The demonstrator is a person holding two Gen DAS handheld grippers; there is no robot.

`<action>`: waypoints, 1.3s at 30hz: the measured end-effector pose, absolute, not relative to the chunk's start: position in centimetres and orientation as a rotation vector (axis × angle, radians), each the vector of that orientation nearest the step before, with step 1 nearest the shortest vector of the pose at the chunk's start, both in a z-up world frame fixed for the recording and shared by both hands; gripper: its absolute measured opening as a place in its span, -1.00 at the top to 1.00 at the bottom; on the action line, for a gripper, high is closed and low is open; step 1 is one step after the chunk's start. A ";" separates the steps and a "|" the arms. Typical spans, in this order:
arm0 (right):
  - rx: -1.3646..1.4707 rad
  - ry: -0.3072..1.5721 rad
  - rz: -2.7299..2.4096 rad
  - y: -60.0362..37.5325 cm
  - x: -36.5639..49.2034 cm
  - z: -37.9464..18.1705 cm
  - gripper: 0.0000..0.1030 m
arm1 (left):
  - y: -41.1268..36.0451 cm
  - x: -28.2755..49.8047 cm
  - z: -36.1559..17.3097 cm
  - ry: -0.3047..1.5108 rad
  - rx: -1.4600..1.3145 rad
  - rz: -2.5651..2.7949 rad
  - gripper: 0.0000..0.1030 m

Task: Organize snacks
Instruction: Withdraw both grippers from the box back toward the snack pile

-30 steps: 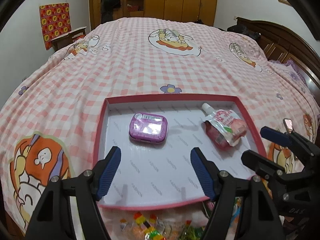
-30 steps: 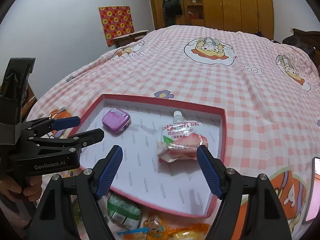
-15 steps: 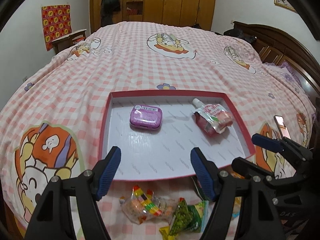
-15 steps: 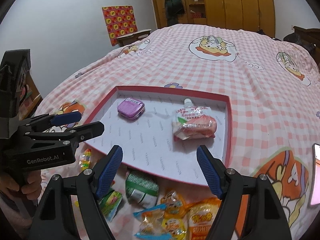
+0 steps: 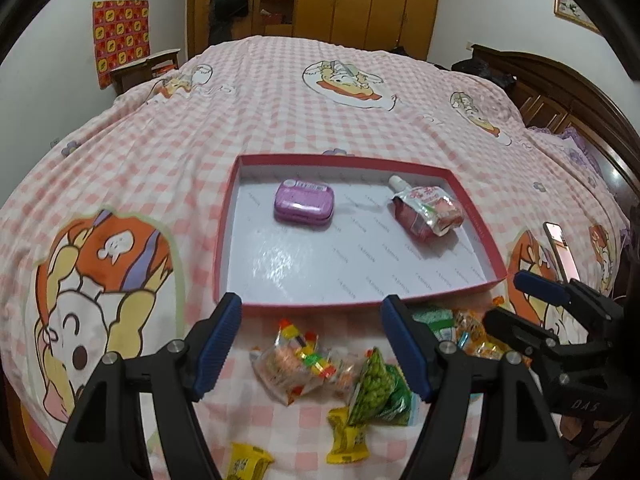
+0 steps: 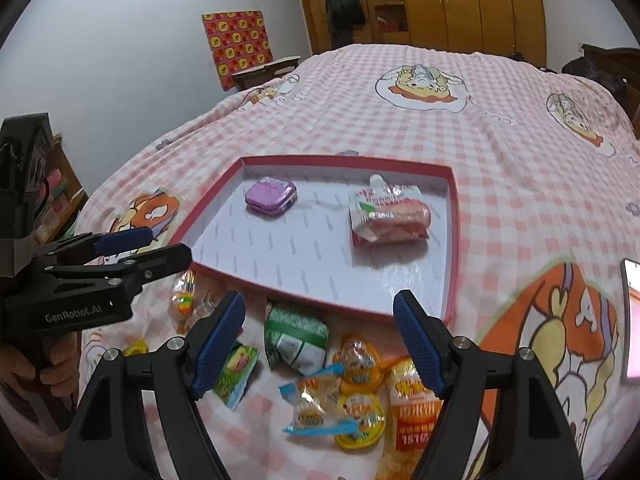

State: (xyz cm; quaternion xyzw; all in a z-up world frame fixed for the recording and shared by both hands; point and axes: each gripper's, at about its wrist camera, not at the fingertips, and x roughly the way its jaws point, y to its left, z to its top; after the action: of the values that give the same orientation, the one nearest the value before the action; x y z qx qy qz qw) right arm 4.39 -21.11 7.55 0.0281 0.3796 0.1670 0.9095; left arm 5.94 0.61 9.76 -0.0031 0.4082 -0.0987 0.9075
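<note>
A red-rimmed shallow box (image 5: 224,232) (image 6: 454,240) lies on the bed, holding a purple tin (image 5: 303,201) (image 6: 271,195) and a pink drink pouch (image 5: 426,213) (image 6: 388,216). Several loose snacks lie in front of it: a clear candy bag (image 5: 296,360), a green pea packet (image 5: 376,384) (image 6: 234,372), a green-white packet (image 6: 296,332), jelly cups (image 6: 358,360) and an orange packet (image 6: 412,420). My left gripper (image 5: 310,344) (image 6: 136,248) is open and empty above the candy bag. My right gripper (image 6: 320,340) (image 5: 516,300) is open and empty above the snack pile.
The pink checked bedspread (image 5: 280,112) covers the whole bed. A phone (image 5: 558,248) (image 6: 631,320) lies to the right of the box. A wooden headboard (image 5: 560,92) runs along the right, wardrobes (image 5: 360,0) stand at the far wall.
Both grippers have pulled back toward the near edge of the bed, so the loose snack pile in front of the box has come into view. Both stay open and empty.
</note>
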 end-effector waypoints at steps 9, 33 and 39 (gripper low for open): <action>0.079 0.818 0.341 -21.6 2.7 6.4 -0.52 | 1.7 4.7 8.7 0.869 -0.023 -0.186 -0.47; 0.072 0.851 0.314 -22.3 0.1 4.4 -0.52 | 2.1 4.9 4.6 0.931 -0.028 -0.163 -0.47; 0.074 0.853 0.295 -22.8 0.2 4.0 -0.52 | 2.4 5.2 3.9 0.920 -0.065 -0.179 -0.47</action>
State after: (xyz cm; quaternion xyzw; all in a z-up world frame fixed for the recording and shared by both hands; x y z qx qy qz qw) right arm 0.18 -22.80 4.02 0.0357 0.4121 0.1426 0.8992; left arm 5.21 2.44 3.90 -0.0315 0.4433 -0.0861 0.8917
